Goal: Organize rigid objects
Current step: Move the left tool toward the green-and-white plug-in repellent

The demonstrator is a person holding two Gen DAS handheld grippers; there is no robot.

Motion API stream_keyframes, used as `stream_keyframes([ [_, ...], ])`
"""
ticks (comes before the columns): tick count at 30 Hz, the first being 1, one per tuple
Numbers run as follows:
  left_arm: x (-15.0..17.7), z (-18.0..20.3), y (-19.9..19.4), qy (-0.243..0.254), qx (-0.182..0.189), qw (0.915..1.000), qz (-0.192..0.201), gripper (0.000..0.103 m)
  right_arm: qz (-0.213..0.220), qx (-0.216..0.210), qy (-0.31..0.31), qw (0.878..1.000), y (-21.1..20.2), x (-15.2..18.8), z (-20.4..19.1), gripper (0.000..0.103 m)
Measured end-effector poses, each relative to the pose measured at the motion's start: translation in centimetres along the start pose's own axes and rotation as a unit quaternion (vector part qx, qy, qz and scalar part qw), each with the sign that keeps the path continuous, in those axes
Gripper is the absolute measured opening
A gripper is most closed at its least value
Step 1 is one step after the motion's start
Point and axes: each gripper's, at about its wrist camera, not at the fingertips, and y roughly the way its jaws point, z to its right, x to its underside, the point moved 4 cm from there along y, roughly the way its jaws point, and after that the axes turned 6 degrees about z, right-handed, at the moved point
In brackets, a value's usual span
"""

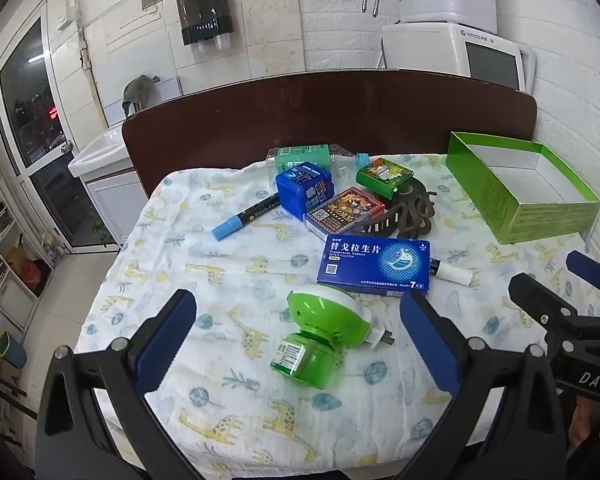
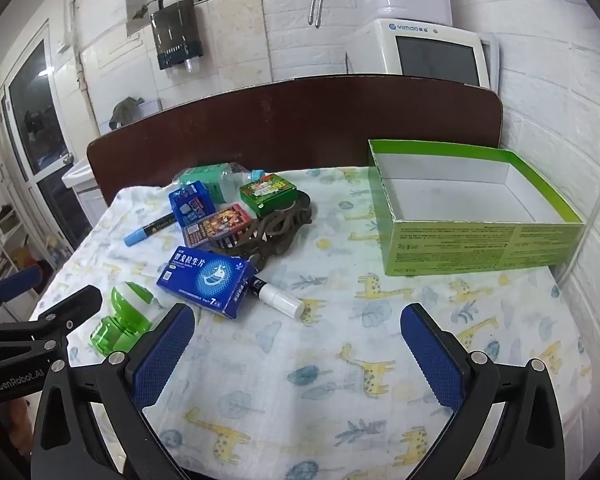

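We have not put anything away yet. The green box point(image 2: 480, 240) sits open on the right side of the surface point(image 2: 340, 380), near the wall, and we see nothing inside it but its white floor.

All the things are out on the giraffe cloth point(image 1: 228, 292). Closest to us lies the green plug-in point(image 1: 320, 340), tipped on its side. Just behind it is the blue pill box point(image 1: 374, 266), and a small white tube point(image 2: 280, 298) pokes out from beside it. Farther back is a little heap: a card pack point(image 1: 344, 210), a blue cube box point(image 1: 305, 189), a small green box point(image 1: 384, 176), a dark clip point(image 1: 412, 214), a clear bottle point(image 1: 312, 157) lying down, and a blue marker point(image 1: 246, 218).

Our left hand-held gripper point(image 1: 298, 344) is spread wide and holds nothing. The plug-in lies in front of it, between its two blue pads. Our right hand-held gripper point(image 2: 298, 356) is spread wide too, with only bare cloth in front of it.

So we think the whole job is left. Every thing needs to go in the box, and the plug-in looks like the first pick.
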Motion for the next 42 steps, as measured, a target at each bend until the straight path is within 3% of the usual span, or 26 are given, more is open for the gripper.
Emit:
stream_keyframes([
  [20,1.3,-2.3,1.1,-0.021,0.004,0.9995,-0.022,0.102,-0.012,-0.011,-0.004,1.0,0.7,0.2,-1.0,0.103],
  [42,1.5,-1.8,0.8,-0.01,0.012,0.9998,-0.013,0.102,-0.003,-0.015,0.0,1.0,0.2,0.2,-0.9,0.103],
])
